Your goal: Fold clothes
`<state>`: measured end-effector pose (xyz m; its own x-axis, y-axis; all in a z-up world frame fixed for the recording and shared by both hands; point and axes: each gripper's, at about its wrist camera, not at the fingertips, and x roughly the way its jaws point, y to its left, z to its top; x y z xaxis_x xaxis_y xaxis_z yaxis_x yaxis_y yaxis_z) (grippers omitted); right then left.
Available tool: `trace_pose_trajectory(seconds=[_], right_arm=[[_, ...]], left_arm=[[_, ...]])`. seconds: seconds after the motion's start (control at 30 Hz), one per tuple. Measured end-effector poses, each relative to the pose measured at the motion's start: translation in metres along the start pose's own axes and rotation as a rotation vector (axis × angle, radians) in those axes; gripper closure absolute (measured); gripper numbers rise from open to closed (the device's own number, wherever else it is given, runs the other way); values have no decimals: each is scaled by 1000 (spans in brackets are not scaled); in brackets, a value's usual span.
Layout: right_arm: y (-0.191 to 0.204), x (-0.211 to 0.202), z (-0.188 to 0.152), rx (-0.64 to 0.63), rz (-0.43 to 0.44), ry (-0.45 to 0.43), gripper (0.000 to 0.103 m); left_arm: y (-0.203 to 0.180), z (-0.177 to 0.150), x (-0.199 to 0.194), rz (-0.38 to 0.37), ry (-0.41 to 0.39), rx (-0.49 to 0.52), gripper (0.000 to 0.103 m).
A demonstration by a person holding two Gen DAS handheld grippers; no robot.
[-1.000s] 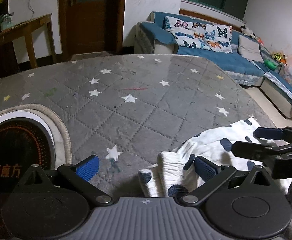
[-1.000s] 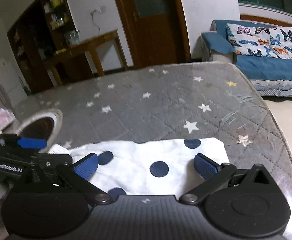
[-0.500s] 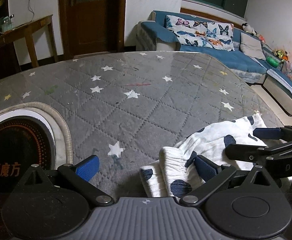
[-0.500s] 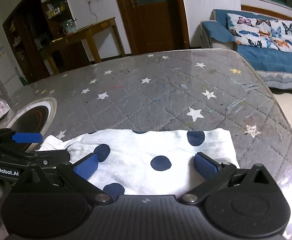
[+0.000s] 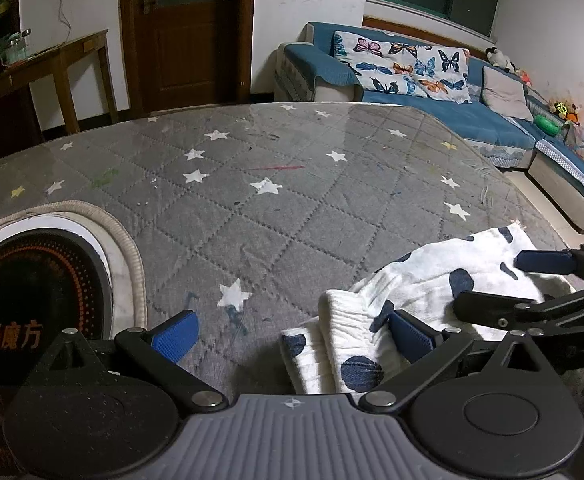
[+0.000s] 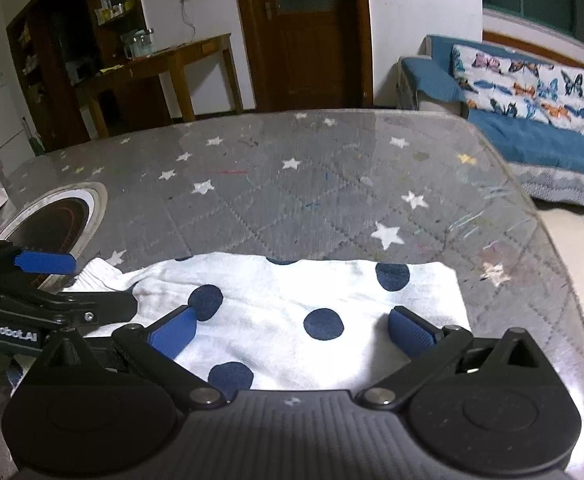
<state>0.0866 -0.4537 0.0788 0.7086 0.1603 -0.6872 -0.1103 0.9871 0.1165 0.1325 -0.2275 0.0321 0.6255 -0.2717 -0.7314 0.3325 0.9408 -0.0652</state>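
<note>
Your right gripper (image 6: 290, 330), jaws wide open and empty, sits right over the dotted cloth (image 6: 292, 308) running sideways across them, while your left gripper (image 5: 292, 334), also open, only catches its bunched end by the right jaw.

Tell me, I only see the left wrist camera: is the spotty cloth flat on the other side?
Observer: Mostly. In the right wrist view the spotty cloth lies flat with a straight far edge. Only its left end is bunched up.
Operator: Is the right gripper pinching it?
Observer: No. The right gripper is open, with its fingers spread wide on either side of a dark dot and nothing between them pinched.
Operator: Will the cloth slide off the table?
Observer: It doesn't look likely. The cloth's right edge stops short of the rim, and a strip of the grey starry table shows beyond it.
</note>
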Motion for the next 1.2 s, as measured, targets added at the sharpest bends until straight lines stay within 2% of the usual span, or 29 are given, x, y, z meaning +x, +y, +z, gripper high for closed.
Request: trace_pose_trajectory(seconds=[0.4, 0.67, 0.97, 1.2], right_arm=[[12, -36, -31, -50, -27, -16, 0], [10, -47, -55, -24, -43, -11, 0], [7, -54, -71, -14, -52, -27, 0], [5, -69, -68, -5, -57, -74, 0]], left_arm=[[2, -3, -3, 8, -7, 0, 0], [0, -5, -4, 18, -10, 3, 0], [0, -7, -3, 24, -11, 8, 0], [0, -6, -5, 25, -17, 8, 0]])
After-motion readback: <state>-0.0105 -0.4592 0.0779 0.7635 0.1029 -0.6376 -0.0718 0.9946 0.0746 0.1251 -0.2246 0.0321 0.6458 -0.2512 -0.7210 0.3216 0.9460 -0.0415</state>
